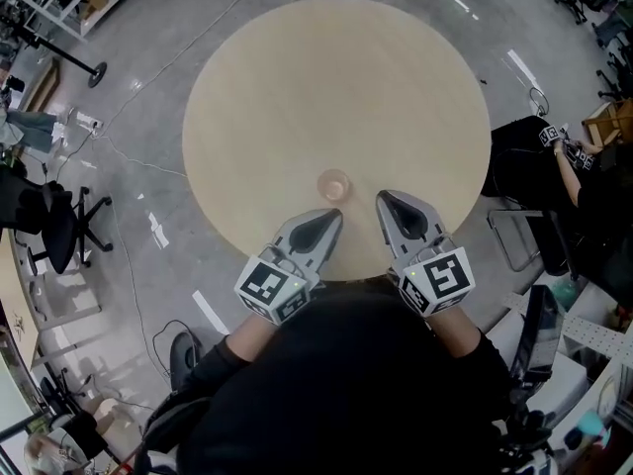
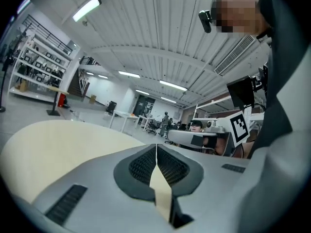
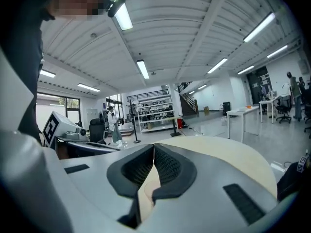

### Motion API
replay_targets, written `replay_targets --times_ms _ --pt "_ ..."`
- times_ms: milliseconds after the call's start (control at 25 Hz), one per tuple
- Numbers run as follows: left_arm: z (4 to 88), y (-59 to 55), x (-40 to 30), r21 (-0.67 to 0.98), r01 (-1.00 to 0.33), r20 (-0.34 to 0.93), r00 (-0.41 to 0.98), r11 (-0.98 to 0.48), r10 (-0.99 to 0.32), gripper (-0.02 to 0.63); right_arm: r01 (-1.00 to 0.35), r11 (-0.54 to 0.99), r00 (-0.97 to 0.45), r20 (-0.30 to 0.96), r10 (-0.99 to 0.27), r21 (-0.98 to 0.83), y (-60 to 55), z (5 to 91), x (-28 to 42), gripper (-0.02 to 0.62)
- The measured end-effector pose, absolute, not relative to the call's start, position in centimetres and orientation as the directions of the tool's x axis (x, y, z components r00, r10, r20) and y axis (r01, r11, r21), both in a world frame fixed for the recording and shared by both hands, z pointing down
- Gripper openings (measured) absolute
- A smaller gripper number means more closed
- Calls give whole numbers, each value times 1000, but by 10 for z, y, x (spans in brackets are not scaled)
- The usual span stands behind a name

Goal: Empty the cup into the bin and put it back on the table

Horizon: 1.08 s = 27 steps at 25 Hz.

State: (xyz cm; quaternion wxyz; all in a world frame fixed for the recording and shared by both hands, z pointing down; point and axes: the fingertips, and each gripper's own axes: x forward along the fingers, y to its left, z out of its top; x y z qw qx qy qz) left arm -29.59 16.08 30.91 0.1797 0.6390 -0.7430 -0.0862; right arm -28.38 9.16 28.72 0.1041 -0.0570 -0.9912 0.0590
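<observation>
Clear cup (image 1: 334,185) upright on round table (image 1: 297,87), near edge.

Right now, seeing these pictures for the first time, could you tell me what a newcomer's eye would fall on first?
The large round pale table fills the middle of the head view, with a single small clear cup standing close to its near edge. Just in front of the person, the left claw and the right claw flank that cup, both shut and empty, neither touching it.
</observation>
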Motion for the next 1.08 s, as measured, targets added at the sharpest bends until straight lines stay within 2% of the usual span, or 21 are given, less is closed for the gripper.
replay_targets --times_ms 240,840,1080 --pt "310 179 -326 347 -907 197 -176 237 -964 25 150 986 -971 176 160 -69 107 275 -319 15" --pt "309 119 -261 347 -916 213 -133 202 -968 25 136 989 -978 149 143 -60 56 268 -257 15" --pt "324 131 -257 345 -926 218 -80 153 -973 25 80 994 -975 201 95 -81 69 297 -247 15"
